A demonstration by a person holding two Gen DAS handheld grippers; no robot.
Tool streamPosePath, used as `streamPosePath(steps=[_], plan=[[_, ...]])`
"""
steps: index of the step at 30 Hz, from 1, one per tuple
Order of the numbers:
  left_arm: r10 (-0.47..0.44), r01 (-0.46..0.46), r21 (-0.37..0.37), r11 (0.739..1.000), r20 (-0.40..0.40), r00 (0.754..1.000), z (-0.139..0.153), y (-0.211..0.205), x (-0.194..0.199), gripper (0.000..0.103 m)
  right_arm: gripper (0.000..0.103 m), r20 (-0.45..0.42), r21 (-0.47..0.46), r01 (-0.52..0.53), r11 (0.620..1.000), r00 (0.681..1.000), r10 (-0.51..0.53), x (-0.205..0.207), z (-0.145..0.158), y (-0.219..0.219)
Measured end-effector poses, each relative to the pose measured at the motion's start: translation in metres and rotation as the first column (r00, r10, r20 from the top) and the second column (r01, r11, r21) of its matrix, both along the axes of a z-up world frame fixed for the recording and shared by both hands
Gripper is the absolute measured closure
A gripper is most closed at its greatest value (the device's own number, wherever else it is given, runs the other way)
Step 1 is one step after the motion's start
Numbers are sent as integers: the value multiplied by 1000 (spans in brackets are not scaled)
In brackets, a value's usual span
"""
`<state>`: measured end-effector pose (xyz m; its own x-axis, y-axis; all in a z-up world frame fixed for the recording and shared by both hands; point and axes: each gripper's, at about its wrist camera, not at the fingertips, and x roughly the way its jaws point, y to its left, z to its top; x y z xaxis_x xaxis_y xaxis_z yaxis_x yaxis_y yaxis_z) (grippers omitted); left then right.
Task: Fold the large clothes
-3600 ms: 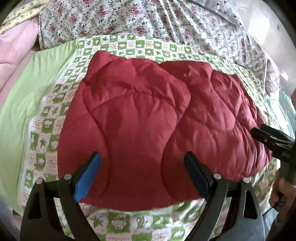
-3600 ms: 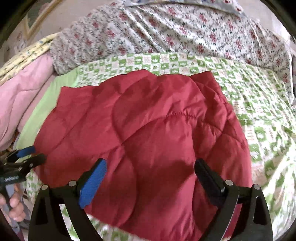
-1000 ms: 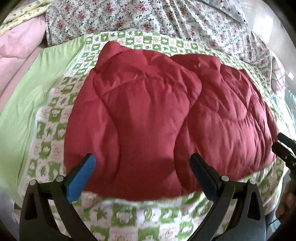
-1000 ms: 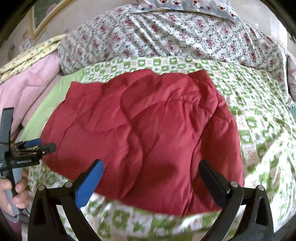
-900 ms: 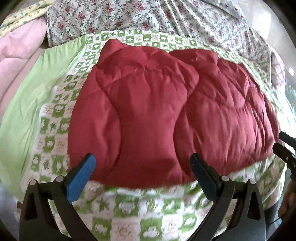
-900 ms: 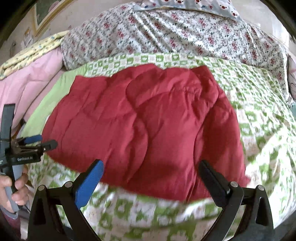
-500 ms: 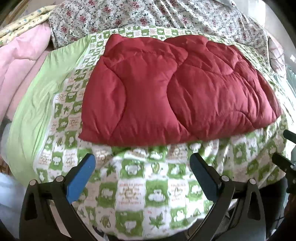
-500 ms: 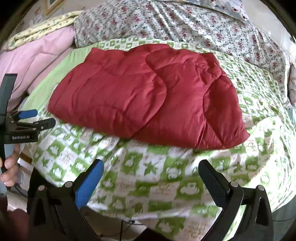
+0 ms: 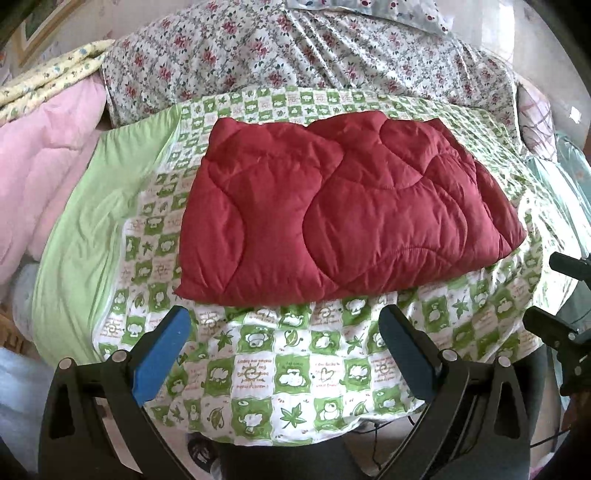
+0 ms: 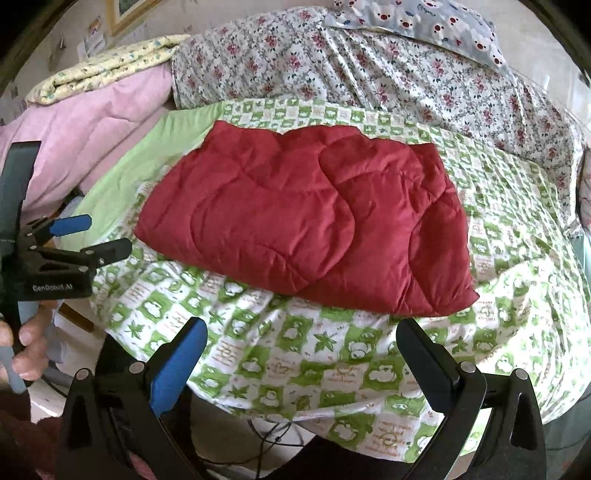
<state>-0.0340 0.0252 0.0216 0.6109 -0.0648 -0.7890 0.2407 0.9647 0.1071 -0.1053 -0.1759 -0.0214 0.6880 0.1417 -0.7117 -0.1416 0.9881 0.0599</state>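
Observation:
A dark red quilted garment (image 9: 343,214) (image 10: 306,218) lies folded into a flat rectangle on the green-and-white checked sheet (image 9: 295,365) (image 10: 314,354) of the bed. My left gripper (image 9: 284,343) is open and empty, held off the bed's near edge, well short of the garment. My right gripper (image 10: 299,350) is also open and empty, likewise back from the bed edge. The left gripper (image 10: 88,236) shows at the left of the right wrist view in a hand (image 10: 26,350). The right gripper (image 9: 561,295) shows at the right edge of the left wrist view.
A floral bedspread (image 9: 314,59) (image 10: 369,66) covers the far part of the bed, with a bear-print pillow (image 10: 417,22) behind it. Pink (image 9: 40,155) (image 10: 85,129) and yellow (image 10: 107,66) folded quilts are stacked at the left. A plain green sheet strip (image 9: 92,221) borders the checked one.
Both grippers have drawn back from the garment and off the bed edge, so the whole folded garment and the bed's front edge now show. The garment lies still.

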Motion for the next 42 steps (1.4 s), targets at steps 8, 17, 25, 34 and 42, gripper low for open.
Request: streamPosePath(steps=[8, 17, 25, 34, 42], plan=[[21, -21, 19, 1000, -16, 1000, -9, -5, 11, 1, 0, -35, 13, 12, 1000, 999, -11, 19, -13, 1], [34, -33, 12, 999, -41, 999, -14, -5, 24, 1, 0, -48, 19, 24, 1000, 999, -23, 35, -16, 0], [40, -40, 14, 999, -46, 998, -18, -6, 34, 1, 0, -59, 18, 36, 999, 998, -35, 51, -20, -3], [38, -38, 14, 999, -50, 998, -19, -7, 39, 1, 0, -67, 18, 40, 999, 997, -38, 59, -22, -2], [36, -35, 16, 999, -42, 998, -18, -11, 39, 1, 0, -60, 17, 41, 999, 997, -40, 62, -19, -2]])
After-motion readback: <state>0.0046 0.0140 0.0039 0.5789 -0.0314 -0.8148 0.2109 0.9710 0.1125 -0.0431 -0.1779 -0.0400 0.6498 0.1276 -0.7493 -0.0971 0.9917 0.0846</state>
